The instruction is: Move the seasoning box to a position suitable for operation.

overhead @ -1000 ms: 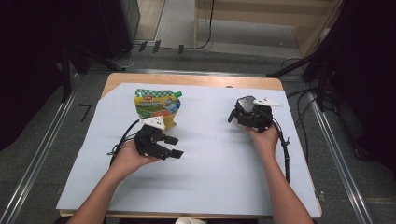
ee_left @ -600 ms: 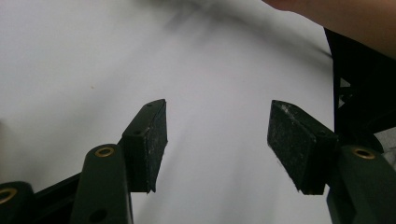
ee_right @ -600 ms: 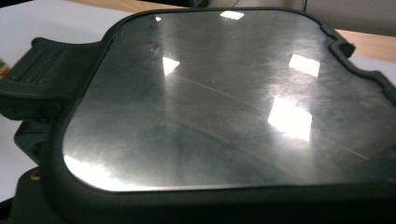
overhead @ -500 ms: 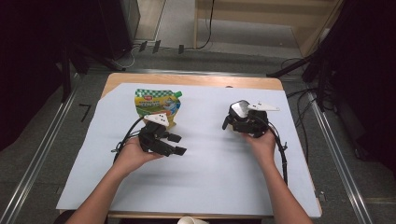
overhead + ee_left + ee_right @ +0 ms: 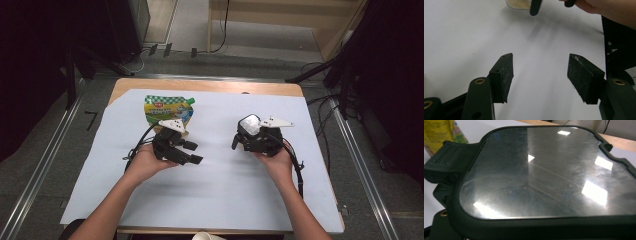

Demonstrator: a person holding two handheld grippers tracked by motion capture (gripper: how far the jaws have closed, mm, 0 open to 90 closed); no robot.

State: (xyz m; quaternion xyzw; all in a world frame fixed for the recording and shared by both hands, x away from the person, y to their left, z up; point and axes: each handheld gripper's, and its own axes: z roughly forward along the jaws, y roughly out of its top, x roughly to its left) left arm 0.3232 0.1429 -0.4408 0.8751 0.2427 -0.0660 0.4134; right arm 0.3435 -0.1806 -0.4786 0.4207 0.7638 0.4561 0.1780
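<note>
While held in right hand-held gripper [image 5: 248, 142], clear-lidded container [image 5: 544, 177], contents unclear

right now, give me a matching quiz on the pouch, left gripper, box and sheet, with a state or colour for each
1. pouch
2. left gripper
3. box
4. sheet

a. white, covers the table
b. clear lid with a black rim
c. green and yellow, lying flat
d. jaws apart, nothing between them

Pairs: 1-c, 2-d, 3-b, 4-a
</note>
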